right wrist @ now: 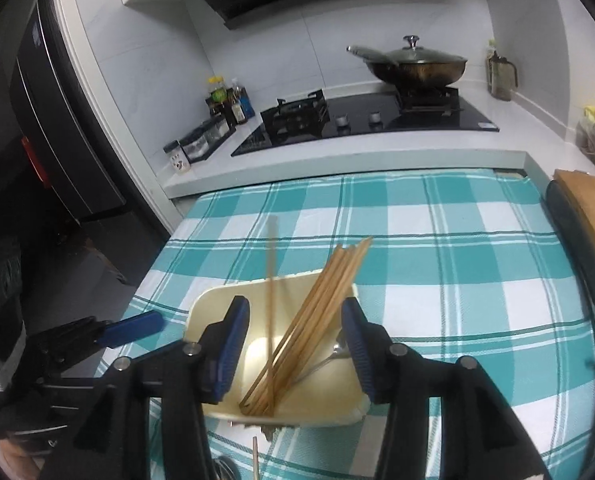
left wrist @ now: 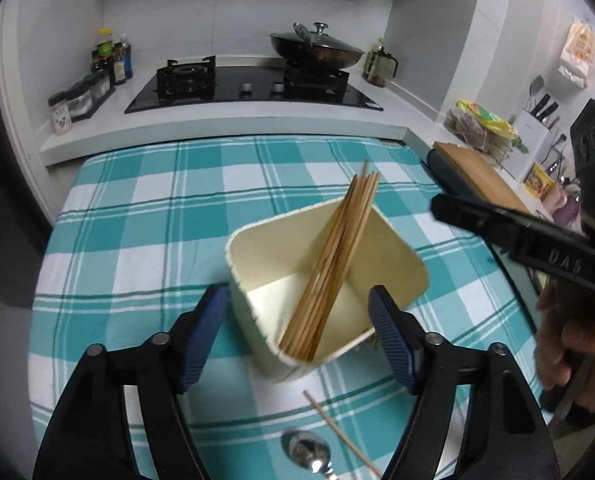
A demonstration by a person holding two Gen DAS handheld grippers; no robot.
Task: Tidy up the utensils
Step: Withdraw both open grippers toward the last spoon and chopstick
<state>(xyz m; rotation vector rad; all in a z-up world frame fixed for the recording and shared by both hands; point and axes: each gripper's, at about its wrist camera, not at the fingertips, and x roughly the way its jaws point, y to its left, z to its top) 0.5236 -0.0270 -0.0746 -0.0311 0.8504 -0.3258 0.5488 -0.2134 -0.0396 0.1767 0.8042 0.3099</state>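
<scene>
Cream rectangular holder (left wrist: 257,256) on the checked cloth (left wrist: 137,208), one leaning chopstick bundle (left wrist: 333,256) inside, one spoon (left wrist: 307,450) nearer the camera than the holder, left gripper (left wrist: 297,340) and right gripper (right wrist: 293,344) both spread, empty

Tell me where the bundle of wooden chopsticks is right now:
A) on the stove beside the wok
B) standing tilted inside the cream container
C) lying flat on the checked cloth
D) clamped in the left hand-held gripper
B: the bundle of chopsticks leans inside the cream container, its tips rising past the far rim, and no gripper pads touch it.
</scene>
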